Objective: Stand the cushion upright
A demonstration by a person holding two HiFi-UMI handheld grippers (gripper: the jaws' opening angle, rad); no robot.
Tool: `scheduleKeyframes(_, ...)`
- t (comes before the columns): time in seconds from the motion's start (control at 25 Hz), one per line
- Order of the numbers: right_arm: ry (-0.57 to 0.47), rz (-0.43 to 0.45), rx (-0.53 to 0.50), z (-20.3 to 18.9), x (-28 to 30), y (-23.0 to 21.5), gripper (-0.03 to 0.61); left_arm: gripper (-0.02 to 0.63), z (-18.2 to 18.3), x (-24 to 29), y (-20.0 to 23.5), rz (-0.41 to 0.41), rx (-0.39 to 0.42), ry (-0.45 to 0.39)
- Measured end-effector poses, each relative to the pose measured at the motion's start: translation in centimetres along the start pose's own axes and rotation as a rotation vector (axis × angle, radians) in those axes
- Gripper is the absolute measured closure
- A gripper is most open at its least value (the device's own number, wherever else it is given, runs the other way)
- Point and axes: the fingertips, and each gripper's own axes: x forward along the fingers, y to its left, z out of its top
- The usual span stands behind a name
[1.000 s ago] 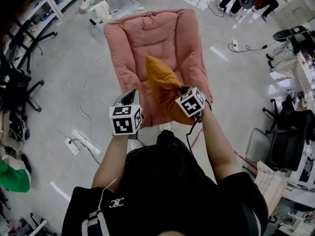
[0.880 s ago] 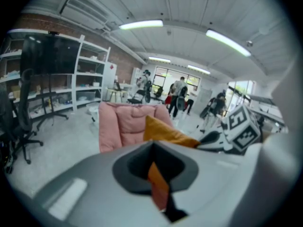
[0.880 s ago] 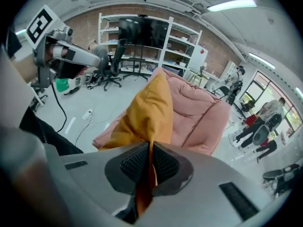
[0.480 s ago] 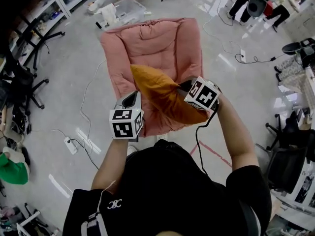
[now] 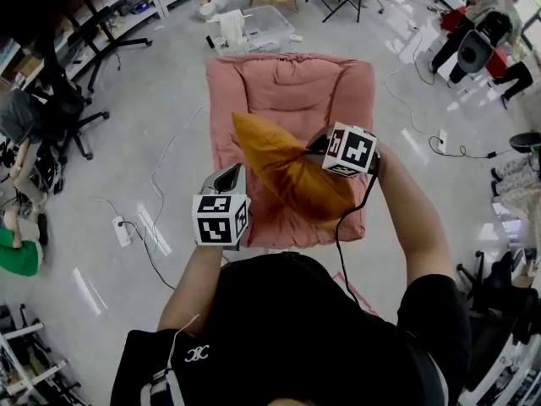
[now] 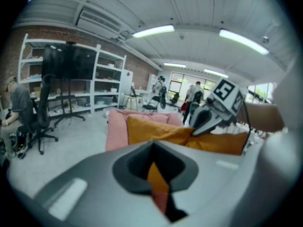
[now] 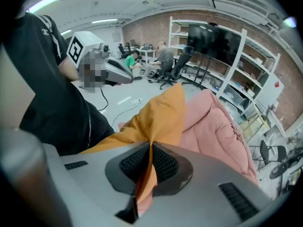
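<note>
The orange cloth cushion is a matt woven fabric, soft and creased where it bunches. Beneath it, the pink quilted floor chair is padded cloth with stitched channels, also matt. The pale grey floor is smooth and glossy, with bright reflections on it. The right tool has a smooth matt grey plastic shell and black pads with a fine ribbed grain. The left tool has the same matt grey plastic.
</note>
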Motion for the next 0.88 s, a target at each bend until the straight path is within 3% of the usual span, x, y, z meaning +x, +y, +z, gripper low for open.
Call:
scheduleKeyframes(0.24, -0.074, 0.110, -0.103, 3.7, -1.5, -1.8, 0.571, 0.614, 0.2, -0.3, 1.4, 0.073, -0.038, -0.015)
scheduleKeyframes(0.36, -0.020, 0.099, -0.132, 3.5, -0.6, -5.0, 0.571, 0.614, -0.2, 0.0, 1.3, 0.095, -0.042, -0.003)
scheduleKeyframes(0.52, 0.111, 0.048, -0.162, 1.3, 2.5, -9.5, 0.571, 0.614, -0.4, 0.0, 1.4, 0.126, -0.049, -0.001)
scheduleKeyframes(0.88, 0.241, -0.183, -0.163, -1.1, 5.0, -20.3, 0.569, 0.614, -0.5, 0.6, 3.0, 0.205, -0.075, 0.028)
